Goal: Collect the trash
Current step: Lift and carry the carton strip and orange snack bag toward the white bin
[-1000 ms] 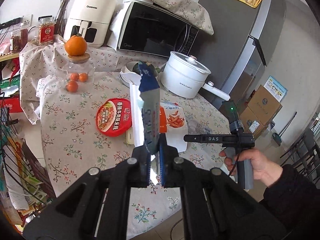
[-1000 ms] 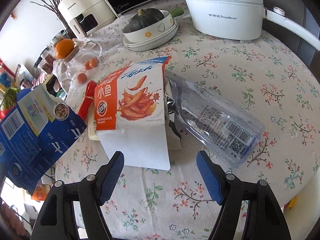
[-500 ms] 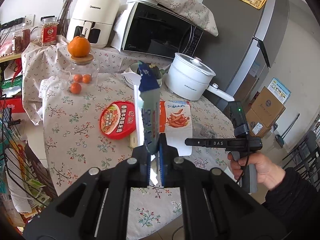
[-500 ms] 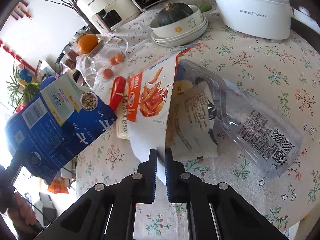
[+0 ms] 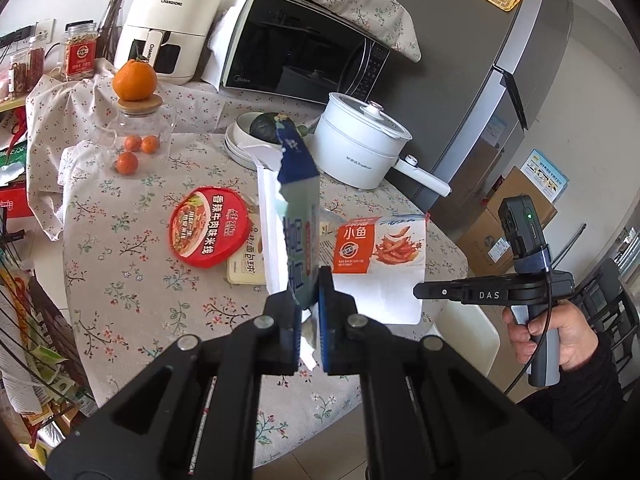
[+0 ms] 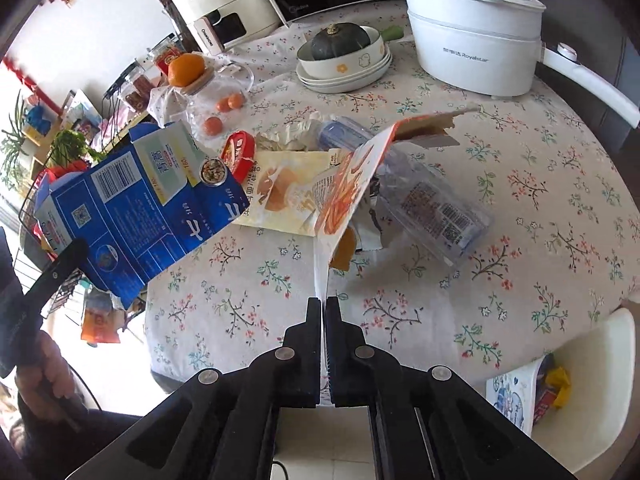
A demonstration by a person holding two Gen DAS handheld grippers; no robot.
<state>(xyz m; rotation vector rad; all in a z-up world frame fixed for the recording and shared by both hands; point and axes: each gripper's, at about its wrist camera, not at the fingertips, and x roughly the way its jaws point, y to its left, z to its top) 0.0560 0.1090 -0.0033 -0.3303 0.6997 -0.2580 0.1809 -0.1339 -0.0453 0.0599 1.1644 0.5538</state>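
On table, Royalstar pot [image 6: 472, 36], Changhong fryer [image 5: 172, 24]

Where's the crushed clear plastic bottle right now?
In the right wrist view the crushed clear plastic bottle lies on the floral tablecloth, right of centre, just behind the lifted orange snack bag and in front of the white electric pot.

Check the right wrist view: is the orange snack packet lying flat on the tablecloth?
No. The right gripper is shut on the white edge of the orange snack packet, which tilts up off the tablecloth.
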